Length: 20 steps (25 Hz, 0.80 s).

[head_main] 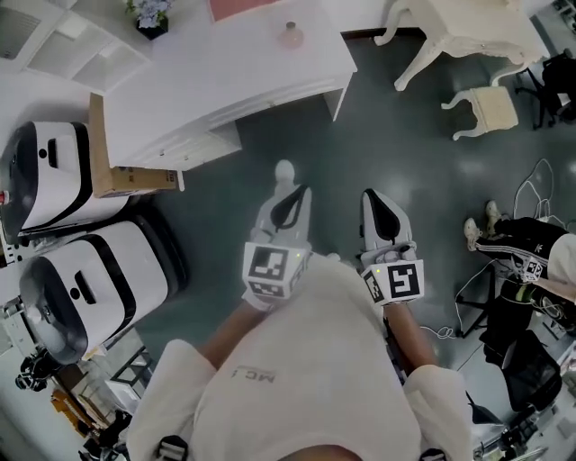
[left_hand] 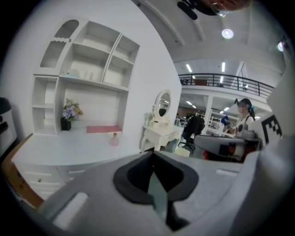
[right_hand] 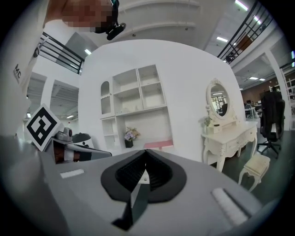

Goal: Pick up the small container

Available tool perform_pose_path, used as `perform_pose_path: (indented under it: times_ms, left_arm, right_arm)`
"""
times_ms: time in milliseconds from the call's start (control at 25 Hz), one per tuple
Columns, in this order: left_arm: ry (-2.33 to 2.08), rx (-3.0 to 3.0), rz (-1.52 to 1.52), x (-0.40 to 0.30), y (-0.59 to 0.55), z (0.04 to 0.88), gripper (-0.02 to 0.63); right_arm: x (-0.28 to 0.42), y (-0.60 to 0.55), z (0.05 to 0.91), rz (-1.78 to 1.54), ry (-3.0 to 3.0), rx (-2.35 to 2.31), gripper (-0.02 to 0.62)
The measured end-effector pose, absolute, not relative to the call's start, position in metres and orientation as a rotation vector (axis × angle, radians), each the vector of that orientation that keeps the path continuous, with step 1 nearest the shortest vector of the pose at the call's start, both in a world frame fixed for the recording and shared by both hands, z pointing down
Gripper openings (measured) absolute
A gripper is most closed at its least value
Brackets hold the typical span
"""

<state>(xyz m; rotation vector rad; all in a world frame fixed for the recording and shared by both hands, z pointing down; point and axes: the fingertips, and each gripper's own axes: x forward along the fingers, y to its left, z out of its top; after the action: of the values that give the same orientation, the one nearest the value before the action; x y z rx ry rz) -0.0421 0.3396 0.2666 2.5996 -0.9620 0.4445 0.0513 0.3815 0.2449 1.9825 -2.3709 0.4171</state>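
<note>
The small container (head_main: 290, 36), a pale pink bottle, stands on the white desk (head_main: 225, 81) at the top of the head view. In the left gripper view the container (left_hand: 114, 139) sits on the desk far ahead, beside a pink mat (left_hand: 103, 129). My left gripper (head_main: 286, 173) and right gripper (head_main: 373, 196) hang side by side over the dark floor, well short of the desk. The left gripper (left_hand: 153, 156) has its jaws shut with nothing between them. The right gripper (right_hand: 145, 154) is shut and empty too. The right gripper view does not show the container.
Two white rounded machines (head_main: 54, 176) (head_main: 90, 288) and a cardboard box (head_main: 117, 171) stand at the left. A cream vanity table (head_main: 468, 27) and stool (head_main: 490, 108) are at the back right. A person's legs (head_main: 526, 257) show at the right edge. A flower pot (head_main: 151, 16) sits on the desk.
</note>
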Motion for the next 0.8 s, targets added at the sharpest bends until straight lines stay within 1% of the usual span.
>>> perform_pose_path:
  times_ms: [400,600,800]
  left_arm:
    - [-0.859,2.601,0.44,-0.068,0.087,0.256,0.001]
    - [-0.851,2.586,0.418,-0.084,0.006,0.257,0.0]
    - [-0.806,2.603,0.433,-0.074,-0.026,0.259,0.0]
  right_arm:
    - [0.026,0.124,0.234,0.417,-2.279,2.023,-0.011]
    - [0.01,0.053,0.233,0.405,-2.256,2.026,-0.011]
    - [0.009,0.013,0.235,0.402,-2.259,2.011,-0.011]
